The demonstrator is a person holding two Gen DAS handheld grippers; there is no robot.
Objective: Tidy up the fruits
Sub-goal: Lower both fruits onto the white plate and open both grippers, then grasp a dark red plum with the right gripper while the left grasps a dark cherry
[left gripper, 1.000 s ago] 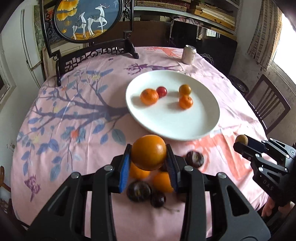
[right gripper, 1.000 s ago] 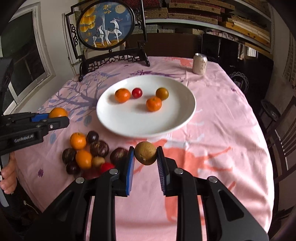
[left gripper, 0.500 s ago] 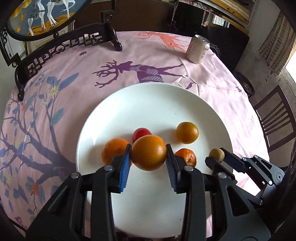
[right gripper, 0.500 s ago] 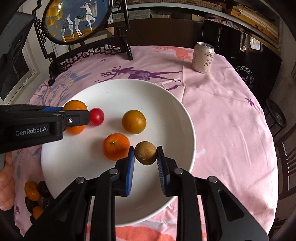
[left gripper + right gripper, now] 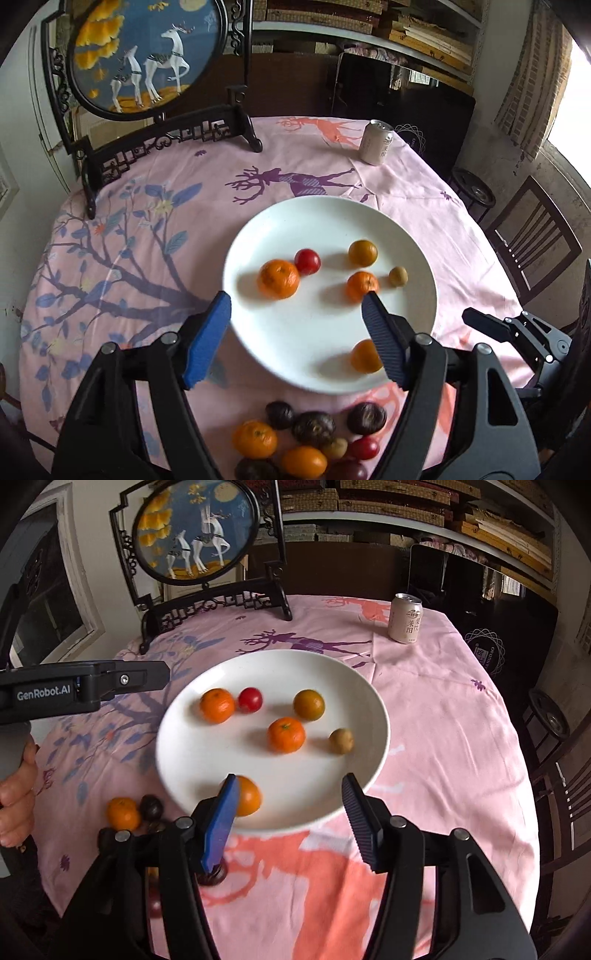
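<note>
**Spotter:** Both jaws are opening and you hold nothing. Your left gripper (image 5: 297, 332) spreads over the near half of the white plate (image 5: 317, 218); your right gripper (image 5: 288, 808) does the same over the plate's near rim.

**Operator:** Where is the fruit?

**Spotter:** Six pieces sit on the plate. A smooth orange (image 5: 365, 356) lies just inside your left gripper's right finger, partly hidden by it. Ahead of the jaws are two dimpled mandarins (image 5: 277, 278), a red cherry tomato (image 5: 307, 261), a greenish-orange citrus (image 5: 362, 253) and a small brown longan (image 5: 341, 741). Below your left jaws, off the plate, a loose pile (image 5: 306, 443) of dark plums, mandarins and small fruit rests on the cloth.

**Operator:** Any writing?

**Spotter:** "GenRobot.AI" on your left gripper's side, seen from the right wrist. The can (image 5: 405, 618) far ahead carries Chinese characters I cannot read.

**Operator:** Room to move?

**Spotter:** Bare pink tablecloth (image 5: 443, 709) lies right of the plate up to the table's edge, chairs beyond. A framed deer screen (image 5: 147, 55) stands far ahead to the left.
</note>
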